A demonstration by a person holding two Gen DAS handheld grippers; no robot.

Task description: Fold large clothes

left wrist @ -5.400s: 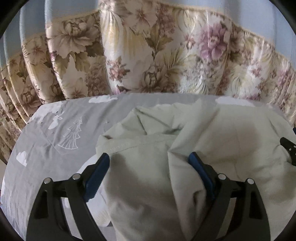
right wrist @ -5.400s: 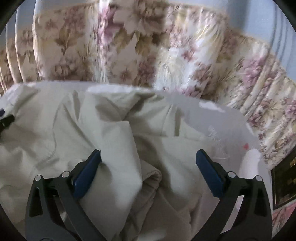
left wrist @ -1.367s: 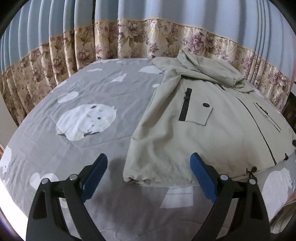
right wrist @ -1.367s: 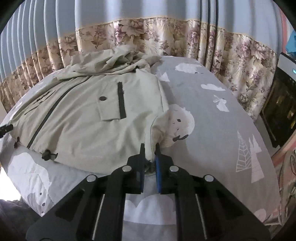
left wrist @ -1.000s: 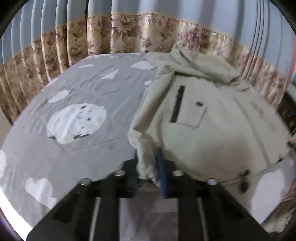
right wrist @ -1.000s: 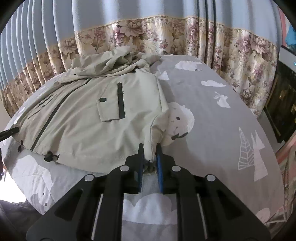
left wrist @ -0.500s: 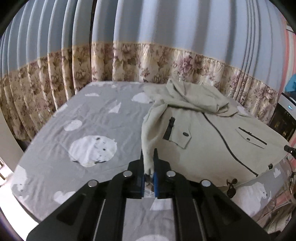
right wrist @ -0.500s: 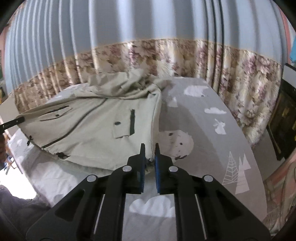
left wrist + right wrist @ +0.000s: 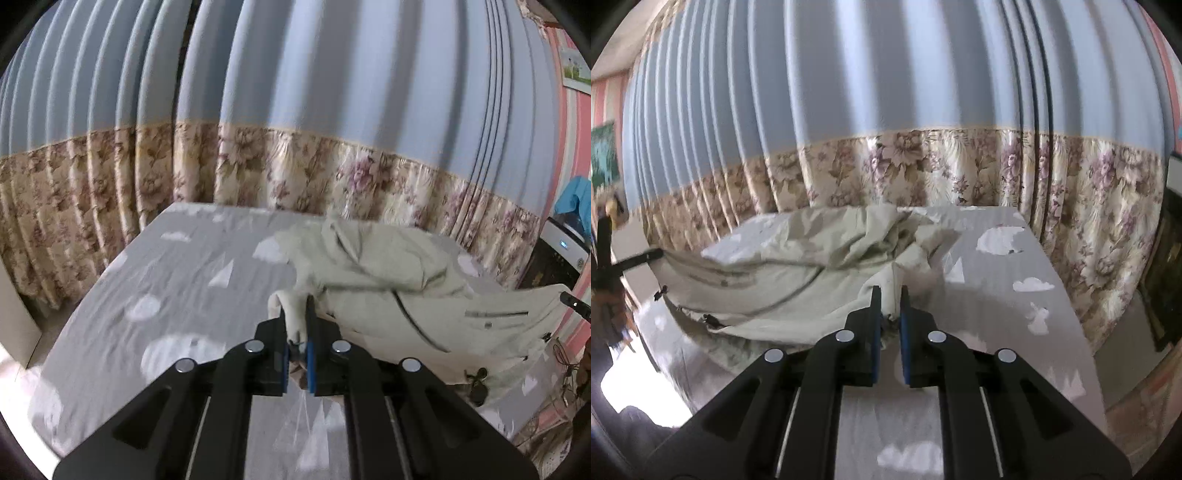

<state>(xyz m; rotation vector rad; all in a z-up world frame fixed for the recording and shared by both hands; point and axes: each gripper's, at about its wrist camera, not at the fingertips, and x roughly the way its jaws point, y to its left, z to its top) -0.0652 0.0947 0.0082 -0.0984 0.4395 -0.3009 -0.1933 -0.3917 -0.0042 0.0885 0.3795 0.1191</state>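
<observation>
The jacket (image 9: 388, 280) is matt beige cloth, a bit creased, w/ dark zip lines. The bed sheet (image 9: 184, 280) is soft grey cloth w/ white printed shapes, matt, lightly wrinkled. The curtain (image 9: 886, 92) is smooth blue fabric on top, approx. satin look, w/ a slightly shiny flower-pattern band below. The left gripper (image 9: 296, 325) and right gripper (image 9: 890, 306) are matt black plastic w/ blue pads and small shiny metal screw heads; both pinch the jacket cloth.

Jacket (image 9: 388, 291) lies on the bed (image 9: 192, 280), seemingly toward its right; curtain (image 9: 280, 173) behind.
</observation>
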